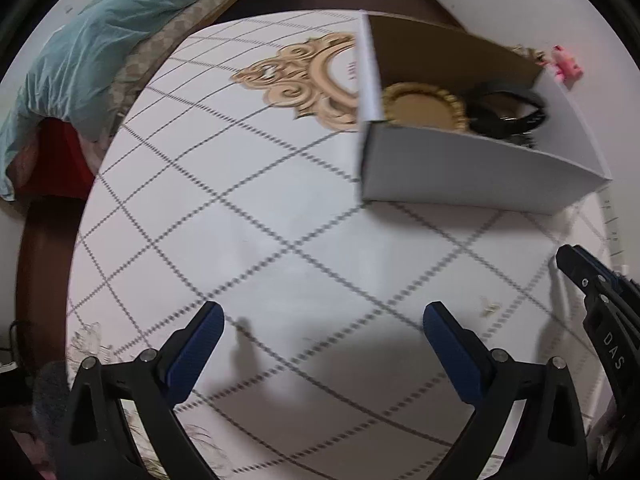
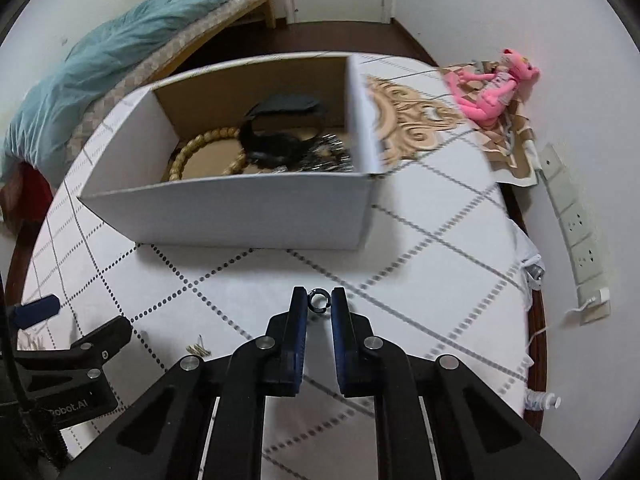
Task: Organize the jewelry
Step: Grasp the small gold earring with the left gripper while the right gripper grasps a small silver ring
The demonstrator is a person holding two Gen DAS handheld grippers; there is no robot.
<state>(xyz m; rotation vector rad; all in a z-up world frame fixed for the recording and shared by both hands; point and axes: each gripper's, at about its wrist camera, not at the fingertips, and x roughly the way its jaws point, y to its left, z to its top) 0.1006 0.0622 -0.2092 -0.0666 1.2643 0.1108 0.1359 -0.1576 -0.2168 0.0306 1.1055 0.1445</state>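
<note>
Right jaws: the right gripper (image 2: pixel 319 303) has its two blue-padded fingers drawn close, clamped on a small metal ring (image 2: pixel 318 303) pinched at the very tips.
Left jaws: the left gripper (image 1: pixel 323 316) stands wide apart, nothing between the pads, over bare tablecloth (image 1: pixel 260 240).
Ring: held upright between the right fingertips, above the cloth, on the near side of the box (image 2: pixel 240 212) and apart from its front wall.
Box: white cardboard, open-topped, on the table; in the left wrist view it sits ahead and to the right of the open jaws.
Box contents: a beaded wooden bracelet (image 2: pixel 204 148) to the left, a black band (image 2: pixel 280 136) in the middle, a silvery tangle (image 2: pixel 328 158) to the right.
Cloth scrap: a small pale piece (image 2: pixel 198 349) lies on the cloth beside the right gripper, between the two grippers.
Table edge: a pink plush toy (image 2: pixel 494 88) lies at the far right.
</note>
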